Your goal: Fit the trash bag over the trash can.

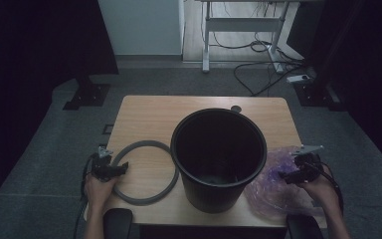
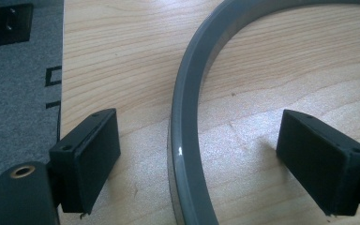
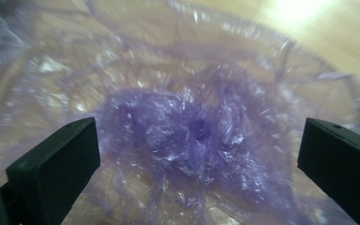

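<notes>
Fingers (image 2: 91, 159) of the left gripper (image 2: 197, 164) are standing wide apart, straddling the grey ring (image 2: 183, 140) lying on the table (image 2: 122, 56), untouched. Right gripper (image 3: 199, 164) is hanging open above the purple bag (image 3: 187, 126).

My view: bucket (image 1: 218, 158) mid-table (image 1: 149, 112). Ring (image 1: 145, 172) lies flat at its 9 o'clock, touching; left gripper (image 1: 122, 169) straddles the ring's rim. Bag (image 1: 273, 191) at 3 o'clock, under right gripper (image 1: 284, 175).
</notes>
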`<state>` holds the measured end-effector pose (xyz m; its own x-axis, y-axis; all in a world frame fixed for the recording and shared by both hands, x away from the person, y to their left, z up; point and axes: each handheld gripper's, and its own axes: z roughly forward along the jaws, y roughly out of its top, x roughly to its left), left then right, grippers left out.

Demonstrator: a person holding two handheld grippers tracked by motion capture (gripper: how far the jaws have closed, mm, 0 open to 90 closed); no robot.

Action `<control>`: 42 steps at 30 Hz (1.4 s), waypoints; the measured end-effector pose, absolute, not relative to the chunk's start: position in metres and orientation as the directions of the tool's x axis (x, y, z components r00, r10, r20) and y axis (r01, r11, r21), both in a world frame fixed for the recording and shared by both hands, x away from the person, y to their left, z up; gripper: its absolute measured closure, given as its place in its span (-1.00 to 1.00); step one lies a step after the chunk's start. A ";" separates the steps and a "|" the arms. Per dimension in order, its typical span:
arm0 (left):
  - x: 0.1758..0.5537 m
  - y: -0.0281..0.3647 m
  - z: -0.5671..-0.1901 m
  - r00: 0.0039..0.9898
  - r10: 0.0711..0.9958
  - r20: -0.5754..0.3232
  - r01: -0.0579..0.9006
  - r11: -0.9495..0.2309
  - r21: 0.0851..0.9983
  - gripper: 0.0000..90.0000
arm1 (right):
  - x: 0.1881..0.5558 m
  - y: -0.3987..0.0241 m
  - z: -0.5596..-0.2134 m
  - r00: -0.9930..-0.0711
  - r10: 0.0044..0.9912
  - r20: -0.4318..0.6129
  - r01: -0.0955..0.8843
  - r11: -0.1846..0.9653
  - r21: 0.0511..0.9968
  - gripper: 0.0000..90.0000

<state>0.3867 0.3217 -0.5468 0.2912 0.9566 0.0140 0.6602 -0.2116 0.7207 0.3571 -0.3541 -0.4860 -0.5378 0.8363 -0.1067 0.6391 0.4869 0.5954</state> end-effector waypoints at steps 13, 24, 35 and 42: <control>0.386 0.321 -0.547 0.303 0.953 0.014 0.658 -0.219 0.720 -0.69 | 0.388 -0.333 -0.529 -0.570 0.822 -0.011 0.744 0.522 0.418 -0.57; 0.386 0.320 -0.547 0.309 0.951 0.017 0.656 -0.226 0.720 -0.69 | 0.404 -0.330 -0.513 -0.583 0.812 0.017 0.786 0.559 0.265 0.67; 0.386 0.320 -0.547 0.312 0.950 0.016 0.655 -0.227 0.720 -0.69 | 0.403 -0.325 -0.482 -0.640 0.767 0.039 0.752 0.616 0.234 0.73; 0.386 0.320 -0.547 0.314 0.949 0.016 0.655 -0.229 0.720 -0.69 | 0.399 -0.335 -0.447 -0.635 0.772 0.031 0.747 0.602 0.282 0.73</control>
<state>0.3858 0.3200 -0.5468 0.3138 0.9494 0.0160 0.6551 -0.2287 0.7201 0.3995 -0.3352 -0.4475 -0.6345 0.7723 0.0314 0.7469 0.6022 0.2819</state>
